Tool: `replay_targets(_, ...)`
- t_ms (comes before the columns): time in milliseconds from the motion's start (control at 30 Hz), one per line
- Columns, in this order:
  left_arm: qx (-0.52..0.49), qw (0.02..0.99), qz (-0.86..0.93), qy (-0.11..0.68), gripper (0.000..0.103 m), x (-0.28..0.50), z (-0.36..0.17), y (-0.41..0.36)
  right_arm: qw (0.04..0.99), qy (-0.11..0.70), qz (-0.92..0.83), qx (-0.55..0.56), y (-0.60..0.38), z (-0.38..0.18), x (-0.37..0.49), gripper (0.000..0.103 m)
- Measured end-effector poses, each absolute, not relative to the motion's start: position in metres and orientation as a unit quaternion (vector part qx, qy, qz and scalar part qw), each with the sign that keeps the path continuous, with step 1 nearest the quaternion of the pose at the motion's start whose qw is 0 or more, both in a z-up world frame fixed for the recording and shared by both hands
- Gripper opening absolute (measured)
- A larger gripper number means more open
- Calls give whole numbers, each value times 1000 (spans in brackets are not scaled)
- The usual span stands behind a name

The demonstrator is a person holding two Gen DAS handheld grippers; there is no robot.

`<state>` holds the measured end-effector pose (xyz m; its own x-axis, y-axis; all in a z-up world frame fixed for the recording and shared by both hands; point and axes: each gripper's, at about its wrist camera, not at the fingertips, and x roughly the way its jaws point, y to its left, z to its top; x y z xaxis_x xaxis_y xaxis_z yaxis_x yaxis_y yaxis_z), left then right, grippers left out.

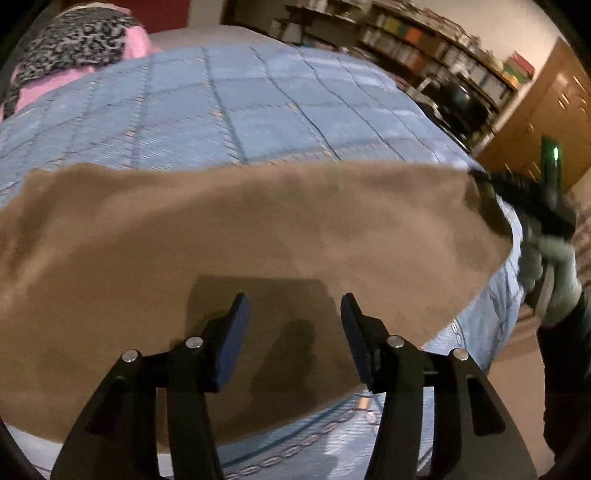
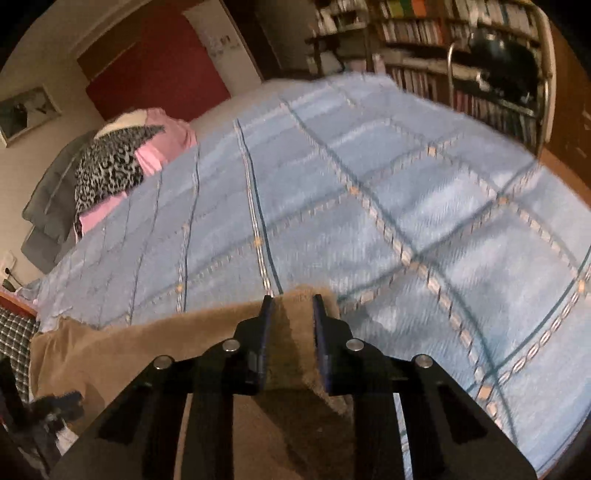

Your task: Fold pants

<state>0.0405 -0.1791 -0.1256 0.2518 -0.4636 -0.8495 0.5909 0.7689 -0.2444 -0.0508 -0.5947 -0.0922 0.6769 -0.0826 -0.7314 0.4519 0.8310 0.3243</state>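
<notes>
- Setting: a bedroom with a bookshelf (image 2: pixel 443 33) along the far wall; a bed under a blue checked bedspread (image 1: pixel 229 107) serves as the work surface; a heap of pink and leopard-print clothes (image 2: pixel 118 166) lies near its far corner.
- Task object: the brown pants (image 1: pixel 236 229) lie spread across the near part of the bedspread as one broad, mostly flat panel; its far edge runs roughly straight across the left wrist view.
- Left gripper (image 1: pixel 293 332): jaws released, held apart above the near part of the cloth and grasping nothing.
- Right gripper (image 2: pixel 291 339): jaws drawn close around a raised corner of the fabric, apparently clenched on it; in the left wrist view it meets the cloth at the right end of the far edge.
- Progress: judged an intermediate stage; the garment already looks laid into a single panel, though how many layers it holds cannot be told; at least one further fold and a final flattening probably remain.
- Writing: no brand, label or legible text is visible on the pants or grippers; the book spines are too blurred to read.
</notes>
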Motion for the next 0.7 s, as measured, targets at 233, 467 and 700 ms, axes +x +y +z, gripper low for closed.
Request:
replay_targets(233, 158, 793, -342, 479, 61, 2, -152, -210, 872, 392, -170, 238, -603, -118, -31, 20)
replay_targets(467, 149, 789, -342, 488, 62, 6, -149, -210, 872, 392, -171, 239, -604, -129, -38, 40)
replay_targets(700, 136, 788, -376, 468, 69, -3, -130, -226, 879, 331, -182, 292, -615, -101, -97, 51)
